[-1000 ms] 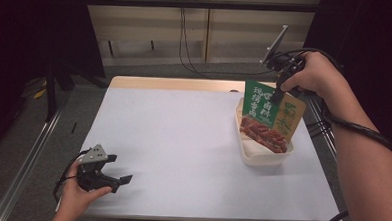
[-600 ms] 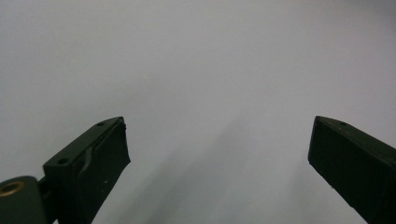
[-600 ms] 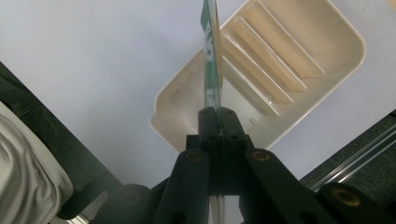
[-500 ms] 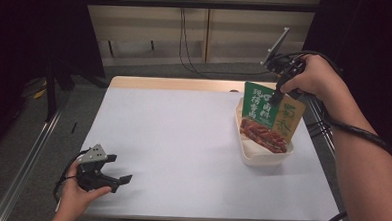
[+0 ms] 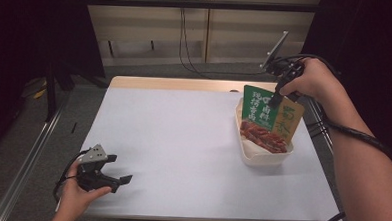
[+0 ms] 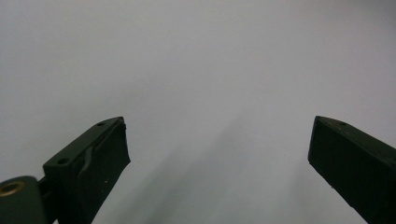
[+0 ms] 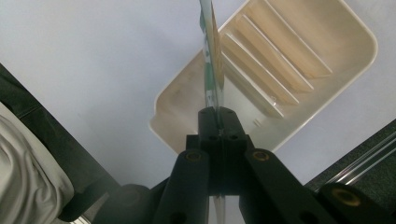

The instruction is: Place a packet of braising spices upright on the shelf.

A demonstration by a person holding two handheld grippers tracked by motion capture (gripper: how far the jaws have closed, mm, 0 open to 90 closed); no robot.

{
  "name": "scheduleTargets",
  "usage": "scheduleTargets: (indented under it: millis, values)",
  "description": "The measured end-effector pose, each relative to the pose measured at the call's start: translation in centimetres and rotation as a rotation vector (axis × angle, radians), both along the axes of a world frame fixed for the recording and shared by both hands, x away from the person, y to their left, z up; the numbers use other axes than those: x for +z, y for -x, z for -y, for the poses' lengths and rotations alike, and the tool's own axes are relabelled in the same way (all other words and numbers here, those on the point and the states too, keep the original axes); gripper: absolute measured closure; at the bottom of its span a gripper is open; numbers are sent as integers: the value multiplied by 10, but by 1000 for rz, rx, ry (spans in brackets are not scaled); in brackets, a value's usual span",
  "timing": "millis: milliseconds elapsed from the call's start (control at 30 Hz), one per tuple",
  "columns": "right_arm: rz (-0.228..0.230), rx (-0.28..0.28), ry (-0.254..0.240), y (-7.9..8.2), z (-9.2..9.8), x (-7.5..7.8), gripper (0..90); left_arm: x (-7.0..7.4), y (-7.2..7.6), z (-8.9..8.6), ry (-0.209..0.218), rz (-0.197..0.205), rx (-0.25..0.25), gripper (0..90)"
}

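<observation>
Packet of food, green and tan with red pieces printed on it, hangs upright over the white tray at the right side of the table. Your right gripper pinches the top edge of the packet; its jaws are pressed together on the thin edge, and in the right gripper view the packet runs edge-on above the ribbed tray. Whether the bottom of the packet touches the tray, I cannot tell. Your left gripper rests at the near left corner, jaws wide apart, nothing between them. Compared with one second ago, nothing has visibly moved: packet and both hands are at the same places.
</observation>
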State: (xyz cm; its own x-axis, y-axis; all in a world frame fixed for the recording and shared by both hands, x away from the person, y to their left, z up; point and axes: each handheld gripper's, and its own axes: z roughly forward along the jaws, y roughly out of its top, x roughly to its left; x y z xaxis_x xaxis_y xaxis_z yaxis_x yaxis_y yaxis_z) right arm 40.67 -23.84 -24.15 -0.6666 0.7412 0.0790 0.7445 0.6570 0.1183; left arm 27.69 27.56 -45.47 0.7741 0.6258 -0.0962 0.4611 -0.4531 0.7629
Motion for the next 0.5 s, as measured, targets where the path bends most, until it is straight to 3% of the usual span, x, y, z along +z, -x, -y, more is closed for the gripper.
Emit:
scheduleTargets:
  millis: [500]
  values:
    - [1, 2, -6, 0, 2, -8, 900, 0, 0, 0, 6, -3, -1, 49]
